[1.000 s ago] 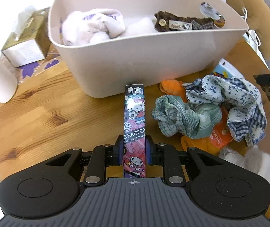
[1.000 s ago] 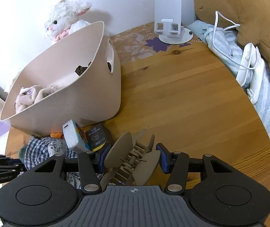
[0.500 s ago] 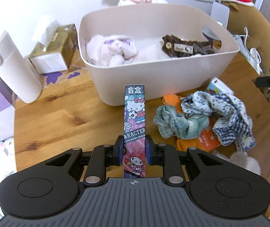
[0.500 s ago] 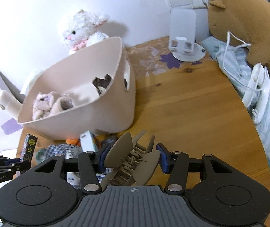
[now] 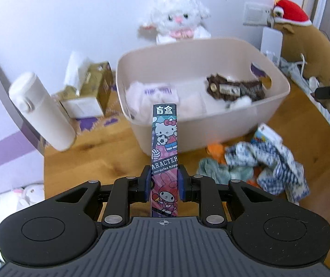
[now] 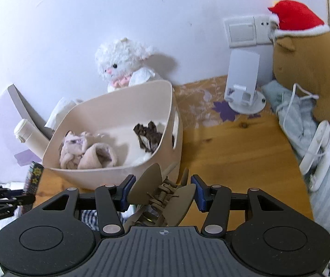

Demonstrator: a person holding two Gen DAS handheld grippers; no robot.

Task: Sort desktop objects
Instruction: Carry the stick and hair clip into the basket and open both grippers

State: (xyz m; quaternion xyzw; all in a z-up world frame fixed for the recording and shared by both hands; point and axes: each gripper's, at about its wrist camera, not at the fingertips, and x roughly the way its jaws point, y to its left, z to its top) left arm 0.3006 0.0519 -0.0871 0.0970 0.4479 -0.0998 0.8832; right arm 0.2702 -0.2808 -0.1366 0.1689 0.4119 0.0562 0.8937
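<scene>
My left gripper (image 5: 164, 180) is shut on a narrow cartoon-printed box (image 5: 164, 147), held upright above the wooden table (image 5: 100, 152) in front of the beige tub (image 5: 211, 124). My right gripper (image 6: 161, 190) is shut on a taupe claw hair clip (image 6: 162, 191), raised near the tub (image 6: 109, 175). Inside the tub lie pale pink fabric (image 6: 88, 152) and a dark brown bow (image 6: 148, 136). From the right wrist view the left gripper (image 6: 29, 196) shows at the far left with the box (image 6: 33, 177). A heap of checked cloths (image 5: 262, 166) with orange items lies right of the box.
A white bottle (image 5: 42, 113) and a tissue box (image 5: 88, 92) stand left of the tub. A white plush lamb (image 6: 123, 62) sits behind it. A white phone stand (image 6: 243, 87), a brown plush with a red hat (image 6: 308, 53), cables and striped cloth (image 6: 326, 180) fill the right side.
Both grippers have risen and tilted up with their loads, so the tub's inside, the wall and the plush lamb have come into view. Neither grip has changed.
</scene>
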